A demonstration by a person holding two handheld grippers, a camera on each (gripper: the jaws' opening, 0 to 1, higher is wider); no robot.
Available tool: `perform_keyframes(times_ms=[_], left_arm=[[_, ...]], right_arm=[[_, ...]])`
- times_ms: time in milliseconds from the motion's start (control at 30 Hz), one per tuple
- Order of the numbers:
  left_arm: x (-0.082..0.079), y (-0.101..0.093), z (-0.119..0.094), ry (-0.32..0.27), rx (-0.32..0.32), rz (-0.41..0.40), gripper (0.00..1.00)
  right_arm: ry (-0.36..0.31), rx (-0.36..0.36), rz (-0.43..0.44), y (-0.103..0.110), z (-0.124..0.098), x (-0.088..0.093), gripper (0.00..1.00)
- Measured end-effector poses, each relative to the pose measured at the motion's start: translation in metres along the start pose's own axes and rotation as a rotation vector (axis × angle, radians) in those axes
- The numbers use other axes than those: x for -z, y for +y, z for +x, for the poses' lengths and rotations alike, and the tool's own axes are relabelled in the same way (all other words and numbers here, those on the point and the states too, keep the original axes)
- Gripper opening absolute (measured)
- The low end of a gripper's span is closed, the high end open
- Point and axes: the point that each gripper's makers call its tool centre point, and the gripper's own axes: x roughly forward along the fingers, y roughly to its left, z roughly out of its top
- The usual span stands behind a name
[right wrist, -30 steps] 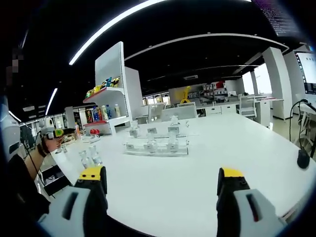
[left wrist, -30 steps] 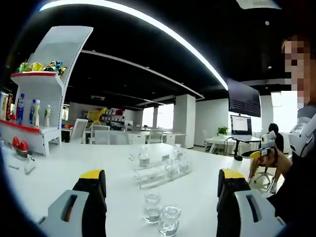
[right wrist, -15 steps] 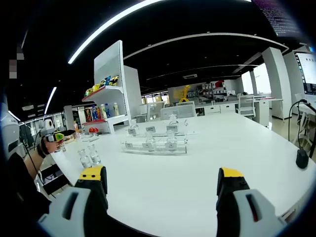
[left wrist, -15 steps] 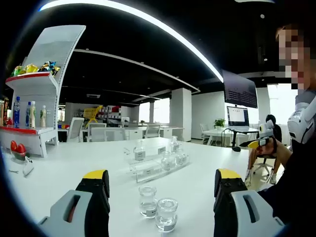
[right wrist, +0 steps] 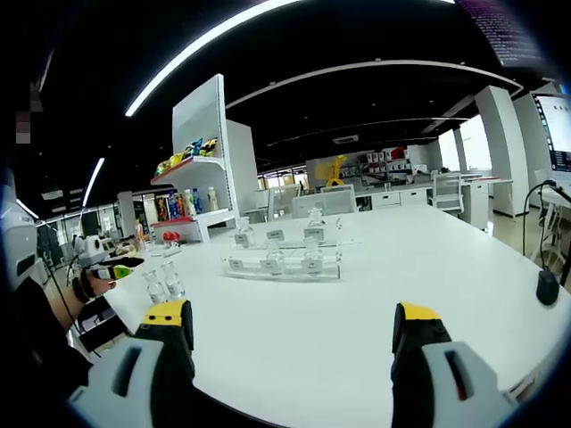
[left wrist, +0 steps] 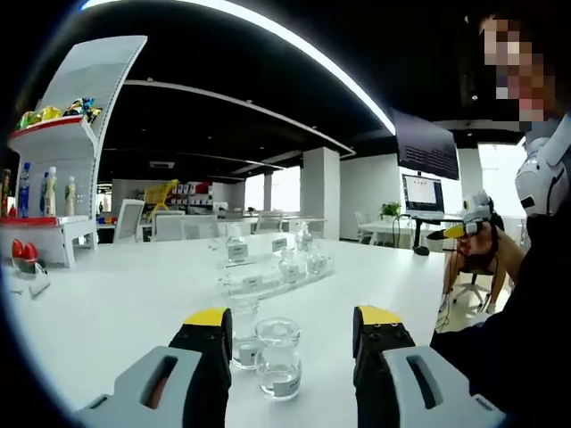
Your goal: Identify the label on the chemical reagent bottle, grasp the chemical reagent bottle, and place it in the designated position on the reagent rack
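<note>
White office table, early stage: your left gripper, jaws apart and empty, closes on two loose reagent bottles; right gripper open; reagent rack beyond, partly stocked.

Open-plan office with a demonstration area. A dark ceiling is crossed by long white light strips. A broad white table is seen in the foreground, and white desks with white chairs are ranged behind it. A lit computer monitor is set on a far desk, and a large dark wall screen is mounted above. A white display shelf with red-edged tiers is stocked with coloured drink bottles and snack packets. Large bright windows are set along the far wall.
</note>
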Motion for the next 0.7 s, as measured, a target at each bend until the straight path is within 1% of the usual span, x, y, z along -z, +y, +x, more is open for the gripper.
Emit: perform_keyframes(times_ms=[133,300,467,600,700], left_arm=[[0.011,0.002,0.007,0.021,-0.013,0.015,0.53],[0.021,-0.001,0.016,0.023,-0.005,0.012,0.52],[0.033,-0.001,0.025,0.046,-0.005,0.035,0.5],[0.037,0.002,0.031,0.045,-0.013,0.038,0.43],[0.04,0.002,0.035,0.044,-0.01,0.032,0.41]], right_arm=[[0.0,0.004,0.003,-0.001,-0.001,0.001,0.89],[0.005,0.005,0.004,-0.001,0.0,0.003,0.89],[0.003,0.0,0.006,-0.001,0.0,0.003,0.89],[0.002,0.005,0.007,-0.002,-0.001,0.003,0.89],[0.001,0.005,0.008,-0.003,-0.001,0.003,0.89]])
